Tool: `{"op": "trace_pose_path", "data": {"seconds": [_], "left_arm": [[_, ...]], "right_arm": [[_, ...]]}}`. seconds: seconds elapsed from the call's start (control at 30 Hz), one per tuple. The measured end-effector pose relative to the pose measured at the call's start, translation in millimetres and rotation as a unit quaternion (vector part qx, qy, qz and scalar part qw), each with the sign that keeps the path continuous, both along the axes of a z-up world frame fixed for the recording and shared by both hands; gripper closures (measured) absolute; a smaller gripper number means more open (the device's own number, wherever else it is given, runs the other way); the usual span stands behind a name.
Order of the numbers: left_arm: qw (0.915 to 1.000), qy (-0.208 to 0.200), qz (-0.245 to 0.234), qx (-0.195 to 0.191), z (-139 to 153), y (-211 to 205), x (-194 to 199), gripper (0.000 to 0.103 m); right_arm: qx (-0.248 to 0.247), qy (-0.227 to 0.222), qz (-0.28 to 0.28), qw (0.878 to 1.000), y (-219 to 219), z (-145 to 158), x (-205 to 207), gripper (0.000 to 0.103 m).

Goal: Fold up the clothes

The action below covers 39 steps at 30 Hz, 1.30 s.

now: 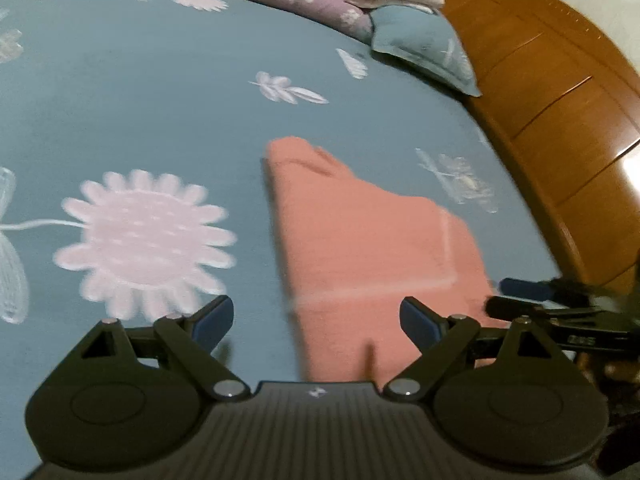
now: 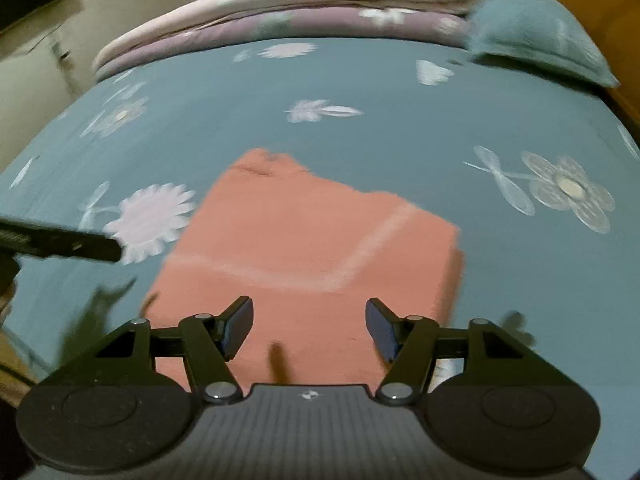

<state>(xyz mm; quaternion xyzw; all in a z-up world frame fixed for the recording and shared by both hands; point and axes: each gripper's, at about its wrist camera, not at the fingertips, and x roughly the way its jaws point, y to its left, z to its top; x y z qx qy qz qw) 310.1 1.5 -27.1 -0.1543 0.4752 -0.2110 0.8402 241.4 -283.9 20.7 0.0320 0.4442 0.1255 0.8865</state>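
A salmon-pink garment (image 1: 360, 240) lies folded flat on the blue flowered bed sheet (image 1: 140, 100); pale seam lines cross it. It also shows in the right wrist view (image 2: 304, 240). My left gripper (image 1: 316, 320) is open and empty above the garment's near left edge. My right gripper (image 2: 309, 326) is open and empty above the garment's near end. The right gripper shows at the right edge of the left wrist view (image 1: 560, 300), beside the garment. The left gripper's finger (image 2: 60, 242) shows at the left of the right wrist view.
Folded pink and purple quilts (image 2: 300, 4) lie along the far side of the bed, with a blue pillow (image 2: 536, 32) at the far right. A wooden headboard (image 1: 560, 100) runs along the right. The sheet (image 2: 400, 92) stretches beyond the garment.
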Motion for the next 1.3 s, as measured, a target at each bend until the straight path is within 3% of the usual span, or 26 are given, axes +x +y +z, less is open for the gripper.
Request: {"op": "trace_pose_path", "data": {"seconds": [0.1,0.3,0.53,0.73,0.9,1.03,1.3], "left_arm": [[0.9998,0.014,0.006,-0.012,-6,-15,5,0.012],[0.9972,0.062,0.018,-0.038,-23,-24,22,0.012],[0.9879,0.127,0.021,-0.087,-52,-23,35,0.012],[0.9813,0.143,0.014,-0.128,-71,-26,46,0.012],[0.9736,0.148,0.008,-0.173,-85,-31,70,0.004],[0.9711,0.147,-0.003,-0.188,-89,-33,81,0.002],[0.9711,0.134,-0.020,-0.197,-91,-31,78,0.002]], "right_arm": [[0.032,0.005,-0.039,0.999,-25,-9,-2,0.013],[0.120,0.027,-0.091,0.988,-68,-37,-9,0.012],[0.276,0.082,-0.135,0.948,-105,-87,-4,0.011],[0.305,0.084,-0.121,0.941,-104,-98,15,0.006],[0.326,0.085,-0.099,0.936,-102,-103,43,0.000],[0.358,0.082,-0.098,0.925,-107,-110,56,0.000],[0.349,0.064,-0.096,0.930,-103,-110,51,0.000]]}}
